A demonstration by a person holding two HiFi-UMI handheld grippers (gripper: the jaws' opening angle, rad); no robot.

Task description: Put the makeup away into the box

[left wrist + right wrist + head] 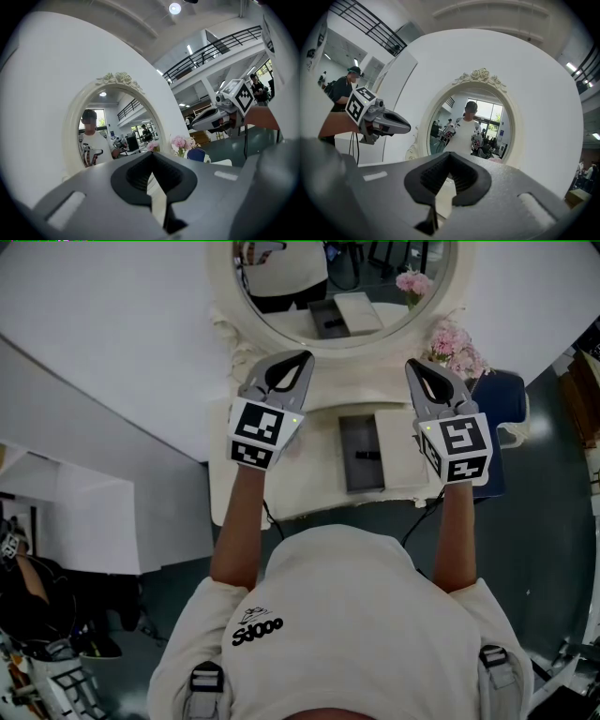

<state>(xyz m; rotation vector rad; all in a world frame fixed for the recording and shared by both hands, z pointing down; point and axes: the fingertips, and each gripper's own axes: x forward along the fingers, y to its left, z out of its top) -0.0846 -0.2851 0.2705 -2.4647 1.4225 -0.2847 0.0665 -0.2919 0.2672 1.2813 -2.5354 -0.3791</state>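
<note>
A grey open box (349, 470) lies on the white dressing table (309, 488) between my two hands, with a small dark item (367, 456) inside it. A white flat piece (398, 454) lies against the box's right side. My left gripper (300, 359) is held level above the table's left part, shut and empty. My right gripper (413, 366) hovers at the same height on the right, also shut with nothing in it. In the left gripper view the jaws (152, 155) meet; the right gripper view shows the same (450, 155). Each gripper view shows the other gripper (220, 115) (377, 119).
An oval mirror (342, 292) in an ornate white frame stands at the table's back. Pink flowers (455, 348) sit at its right, and a blue chair (502, 409) stands beside the table. A curved white wall (112, 343) rises behind.
</note>
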